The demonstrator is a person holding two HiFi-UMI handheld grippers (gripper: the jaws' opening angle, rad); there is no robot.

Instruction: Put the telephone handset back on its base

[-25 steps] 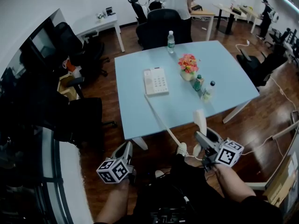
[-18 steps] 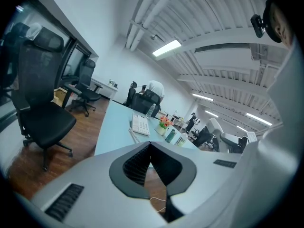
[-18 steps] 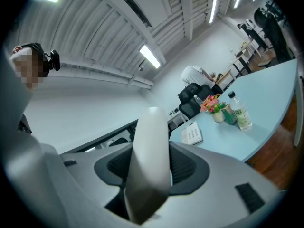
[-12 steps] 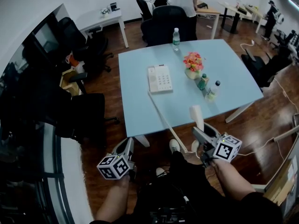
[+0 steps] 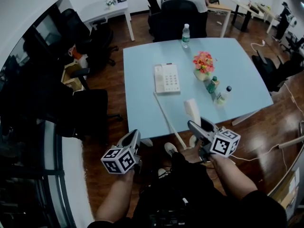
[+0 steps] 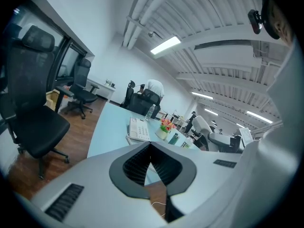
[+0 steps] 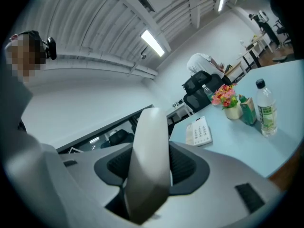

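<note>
White plastic, 1 handset (image 5: 192,111), 1 base (image 5: 167,78)

The left gripper (image 5: 135,136) has its jaws together, with nothing between them. The right gripper (image 5: 197,126), at its right side, is clamped on the handset (image 5: 192,109), which stands upright.

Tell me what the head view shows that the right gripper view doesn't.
Only the head view: the left gripper and the coiled cord running from the phone base off the table's near edge. Only the right gripper view: the ceiling lights, plus a close look at the jaws pressing both sides of the handset. Both: the right gripper, handset, phone base, flowers, a water bottle and the blue table.
</note>
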